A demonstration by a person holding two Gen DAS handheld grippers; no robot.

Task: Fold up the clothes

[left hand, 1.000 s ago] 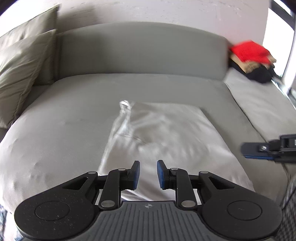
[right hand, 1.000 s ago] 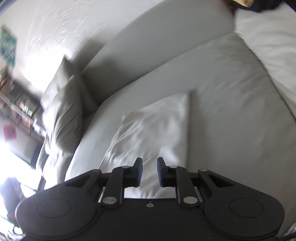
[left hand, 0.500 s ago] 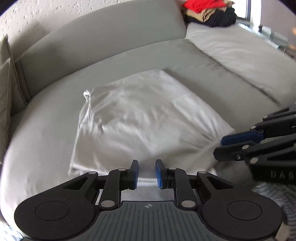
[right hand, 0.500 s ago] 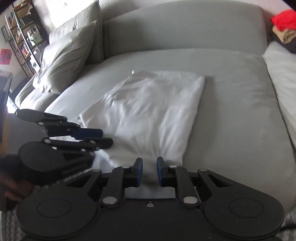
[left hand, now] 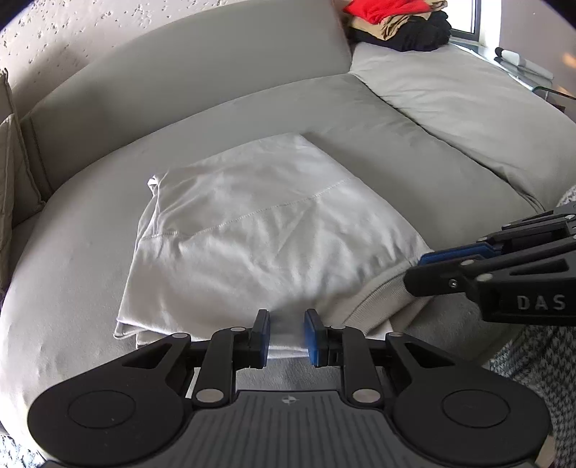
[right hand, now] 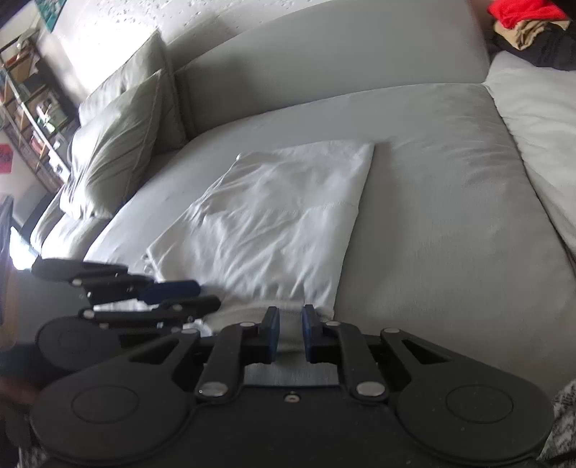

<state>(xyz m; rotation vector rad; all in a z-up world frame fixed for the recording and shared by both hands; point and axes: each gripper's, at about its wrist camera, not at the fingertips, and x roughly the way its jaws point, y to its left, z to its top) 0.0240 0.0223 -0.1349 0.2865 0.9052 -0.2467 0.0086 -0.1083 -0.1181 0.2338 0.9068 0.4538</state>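
A white garment [left hand: 259,230] lies folded flat on the grey sofa seat [left hand: 414,158]; it also shows in the right wrist view [right hand: 273,223]. My left gripper [left hand: 287,336] is open at the garment's near edge, with the cloth hem between its blue pads. My right gripper [right hand: 289,333] is open at the near right corner of the garment, by its ribbed hem. The right gripper shows at the right of the left wrist view [left hand: 504,266]. The left gripper shows at the left of the right wrist view [right hand: 136,291].
A pile of red, tan and black clothes [left hand: 399,21] sits at the far right of the sofa. Grey cushions [right hand: 122,144] lean at the left end. A shelf [right hand: 25,108] stands beyond them. A patterned rug [left hand: 540,360] lies below the sofa's front edge.
Both grippers have come down to the garment's near edge, and their fingers have stayed slightly apart. The garment has not moved.
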